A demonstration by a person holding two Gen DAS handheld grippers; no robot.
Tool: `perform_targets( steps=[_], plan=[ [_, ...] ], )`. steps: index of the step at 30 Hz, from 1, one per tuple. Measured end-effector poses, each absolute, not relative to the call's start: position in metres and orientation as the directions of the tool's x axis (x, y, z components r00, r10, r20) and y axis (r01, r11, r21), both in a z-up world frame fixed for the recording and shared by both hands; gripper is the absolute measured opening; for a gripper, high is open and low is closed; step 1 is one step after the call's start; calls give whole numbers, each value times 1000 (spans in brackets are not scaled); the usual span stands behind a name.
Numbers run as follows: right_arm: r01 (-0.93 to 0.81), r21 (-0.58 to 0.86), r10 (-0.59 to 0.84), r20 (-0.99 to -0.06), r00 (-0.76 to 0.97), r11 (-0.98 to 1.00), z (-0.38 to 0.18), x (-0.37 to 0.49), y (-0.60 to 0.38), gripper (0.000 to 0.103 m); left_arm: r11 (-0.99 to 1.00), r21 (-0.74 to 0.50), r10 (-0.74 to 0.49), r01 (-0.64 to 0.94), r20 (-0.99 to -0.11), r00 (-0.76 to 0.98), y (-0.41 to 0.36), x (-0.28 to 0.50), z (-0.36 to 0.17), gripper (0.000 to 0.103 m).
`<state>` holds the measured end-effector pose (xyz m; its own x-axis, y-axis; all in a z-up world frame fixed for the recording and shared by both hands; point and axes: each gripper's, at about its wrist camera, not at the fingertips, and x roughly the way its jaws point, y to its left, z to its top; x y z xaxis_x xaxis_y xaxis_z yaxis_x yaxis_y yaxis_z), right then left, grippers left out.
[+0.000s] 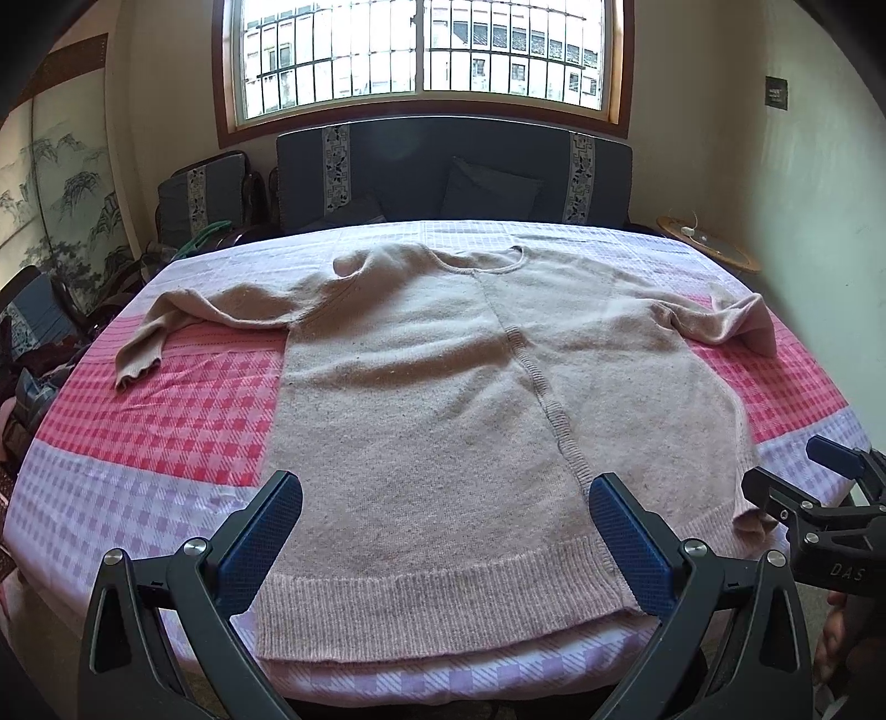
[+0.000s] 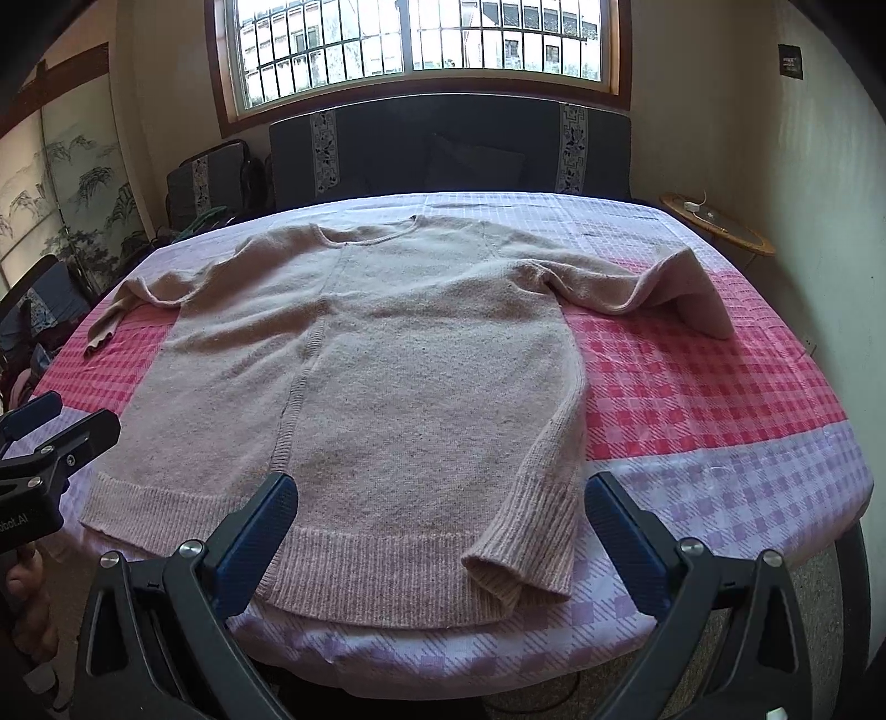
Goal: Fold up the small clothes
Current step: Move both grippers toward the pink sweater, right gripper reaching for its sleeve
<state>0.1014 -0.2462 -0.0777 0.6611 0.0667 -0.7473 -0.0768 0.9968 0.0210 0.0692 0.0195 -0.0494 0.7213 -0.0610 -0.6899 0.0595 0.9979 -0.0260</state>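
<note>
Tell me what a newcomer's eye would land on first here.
The beige sweater spread flat across the middle of the checked tablecloth, hem nearest the cameras. Next, the open left tongs and right tongs hovering over that hem. Behind, a bright barred window glows above the dark sofa.

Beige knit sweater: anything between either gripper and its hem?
Nothing visible. The beige knit sweater lies spread flat on the pink-and-lilac checked tablecloth. The left gripper and right gripper are both open at the near ribbed hem, with no other object on the cloth.
</note>
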Motion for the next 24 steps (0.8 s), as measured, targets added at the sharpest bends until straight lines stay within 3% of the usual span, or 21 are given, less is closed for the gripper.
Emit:
perform_targets(
  steps=[9, 24],
  plan=[
    [-43, 39, 58, -763, 644, 998, -83, 117, -262, 103, 997, -36, -69, 62, -683, 727, 16, 81, -50, 103],
    [-49, 53, 71, -786, 615, 997, -97, 152, -272, 87, 996, -52, -85, 68, -690, 718, 18, 104, -57, 102]
  ],
)
